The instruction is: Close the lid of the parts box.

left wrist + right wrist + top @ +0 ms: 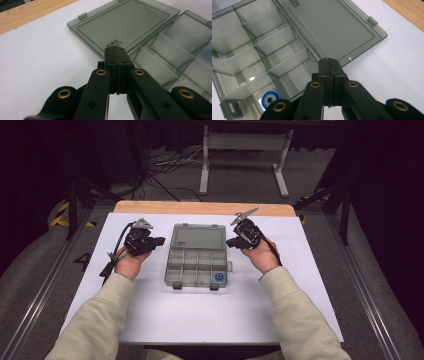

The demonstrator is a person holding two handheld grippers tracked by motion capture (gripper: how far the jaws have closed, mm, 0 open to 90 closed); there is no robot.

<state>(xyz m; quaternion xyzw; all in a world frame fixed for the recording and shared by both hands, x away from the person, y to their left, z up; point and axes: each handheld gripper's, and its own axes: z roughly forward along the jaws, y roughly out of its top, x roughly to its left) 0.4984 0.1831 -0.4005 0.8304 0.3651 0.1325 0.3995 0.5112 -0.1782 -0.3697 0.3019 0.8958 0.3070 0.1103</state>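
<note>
A clear grey compartment box point(196, 268) lies open in the middle of the white table, its lid point(196, 237) folded flat on the far side. A small blue and white ring point(219, 277) sits in the box's near right compartment; the right gripper view has it as the ring point(269, 99). My left gripper point(161, 240) is shut and empty, just left of the lid, pointing at it. My right gripper point(229, 242) is shut and empty too, just right of the lid. In the left gripper view, the lid point(125, 22) lies beyond the closed jaws.
The white tabletop point(200, 315) has a wooden strip point(200, 208) along its far edge. Beyond it stand a white metal frame point(245, 150) and cables on the floor. A person's sleeved forearms come in from the bottom.
</note>
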